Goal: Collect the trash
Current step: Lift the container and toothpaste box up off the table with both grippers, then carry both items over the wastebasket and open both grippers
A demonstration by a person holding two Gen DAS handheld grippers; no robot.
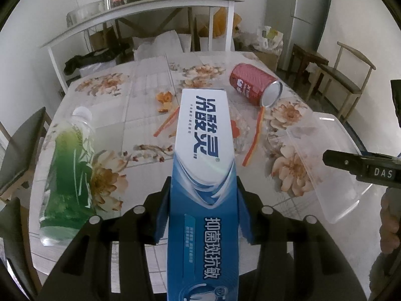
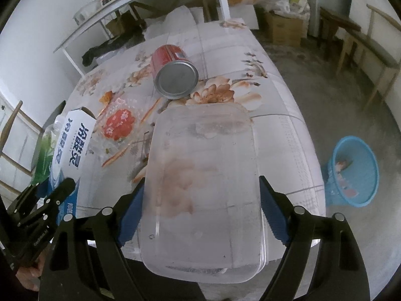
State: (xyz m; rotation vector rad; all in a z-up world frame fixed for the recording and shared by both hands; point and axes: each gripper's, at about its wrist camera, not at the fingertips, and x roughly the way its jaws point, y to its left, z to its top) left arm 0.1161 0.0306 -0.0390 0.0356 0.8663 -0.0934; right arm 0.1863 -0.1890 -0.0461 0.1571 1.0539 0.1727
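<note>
My left gripper (image 1: 203,200) is shut on a blue and white toothpaste box (image 1: 203,150), held above the floral table (image 1: 140,85); the box also shows in the right wrist view (image 2: 71,148). My right gripper (image 2: 201,208) is shut on a clear plastic food container (image 2: 205,188), held over the table's near edge; it also shows in the left wrist view (image 1: 325,175). A red can (image 2: 173,72) lies on its side beyond it. A green bottle (image 1: 67,170) lies at the left. A clear wrapper with a red label (image 2: 117,125), orange strips (image 1: 255,135) and peel scraps (image 1: 164,99) lie mid-table.
A blue waste basket (image 2: 353,173) stands on the floor right of the table, with some scraps inside. Chairs (image 1: 345,75) stand at the right and left. A shelf table (image 1: 140,7) with jars and pots is behind, with boxes and bags underneath.
</note>
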